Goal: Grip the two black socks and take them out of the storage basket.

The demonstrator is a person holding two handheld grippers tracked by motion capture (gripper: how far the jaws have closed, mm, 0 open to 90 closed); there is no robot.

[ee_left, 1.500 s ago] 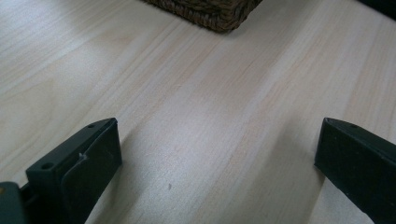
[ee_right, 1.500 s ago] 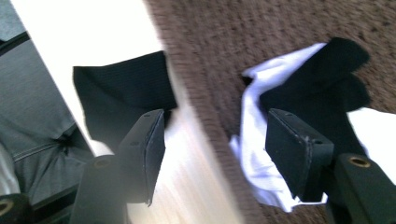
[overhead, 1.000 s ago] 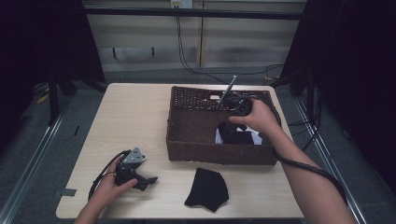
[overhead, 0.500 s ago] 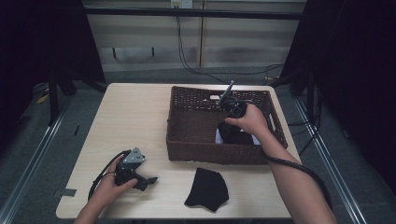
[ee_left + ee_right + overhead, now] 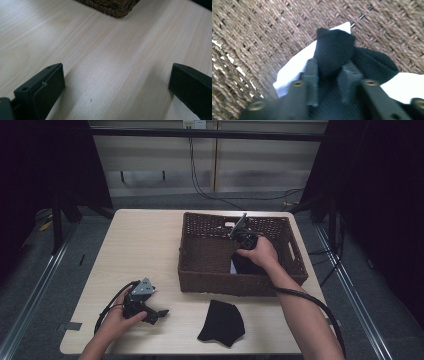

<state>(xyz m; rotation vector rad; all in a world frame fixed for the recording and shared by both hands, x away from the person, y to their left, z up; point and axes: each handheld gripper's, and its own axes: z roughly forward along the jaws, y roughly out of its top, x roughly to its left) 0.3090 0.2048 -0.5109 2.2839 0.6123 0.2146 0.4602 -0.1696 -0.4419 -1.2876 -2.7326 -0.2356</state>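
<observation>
In the basket (image 5: 200, 265) our right gripper (image 5: 328, 72) has just squeezed its jaws onto a black cloth (image 5: 334, 47). Our left gripper (image 5: 116, 85) rests on the table (image 5: 105, 50), jaws wide and empty.

In the high view, the right gripper (image 5: 246, 251) reaches down into the wicker basket (image 5: 200, 265); the hand (image 5: 259, 254) covers its jaws, and the basket's near wall hides most of the black cloth (image 5: 245, 266) and white sheet (image 5: 233, 267) inside. In the right gripper view, the picture is blurred, and the bottom edge cuts off the gripper body and the lower part of the black cloth (image 5: 334, 50). In the left gripper view, the basket corner (image 5: 112, 6) is cut off by the top edge, and both jaws run off the bottom corners.
</observation>
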